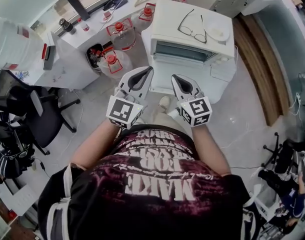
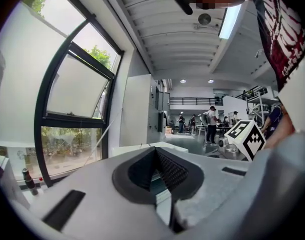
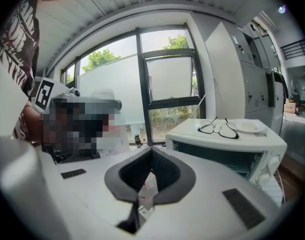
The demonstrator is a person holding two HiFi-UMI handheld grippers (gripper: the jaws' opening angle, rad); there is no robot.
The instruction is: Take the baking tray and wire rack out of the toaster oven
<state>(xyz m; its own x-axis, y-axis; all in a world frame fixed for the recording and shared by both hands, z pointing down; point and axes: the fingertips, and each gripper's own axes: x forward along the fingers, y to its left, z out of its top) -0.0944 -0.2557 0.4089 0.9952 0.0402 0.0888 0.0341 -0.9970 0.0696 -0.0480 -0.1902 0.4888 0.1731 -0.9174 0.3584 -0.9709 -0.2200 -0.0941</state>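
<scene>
Approach is the step I judge to be in hand: nothing has been pulled from the toaster oven (image 1: 165, 19) yet. I hold the left tool (image 1: 146, 70) and the right tool (image 1: 175, 77) side by side just short of the oven's front, both aimed at it. Each has its jaws drawn together with nothing between them, as each tool's own view shows.

The oven stands on a white surface (image 1: 220, 81), with a pair of glasses (image 1: 192, 30) and a small white dish (image 1: 217, 32) lying on its top. Neither the baking tray nor the wire rack shows in any view. I take them to be inside the oven, behind its front opening, where I see only a dark greenish band. Whether the door is already folded down I cannot settle from the head view: the pale slab below the opening may be the door or just the surface.

Next, I reckon, one tool has to spread its jaws and go to the oven's front. If the door is up, it goes to the door handle. Otherwise it goes to the front lip of the tray or rack, level with its shelf, so the piece slides out without jolting the glasses on top.
</scene>
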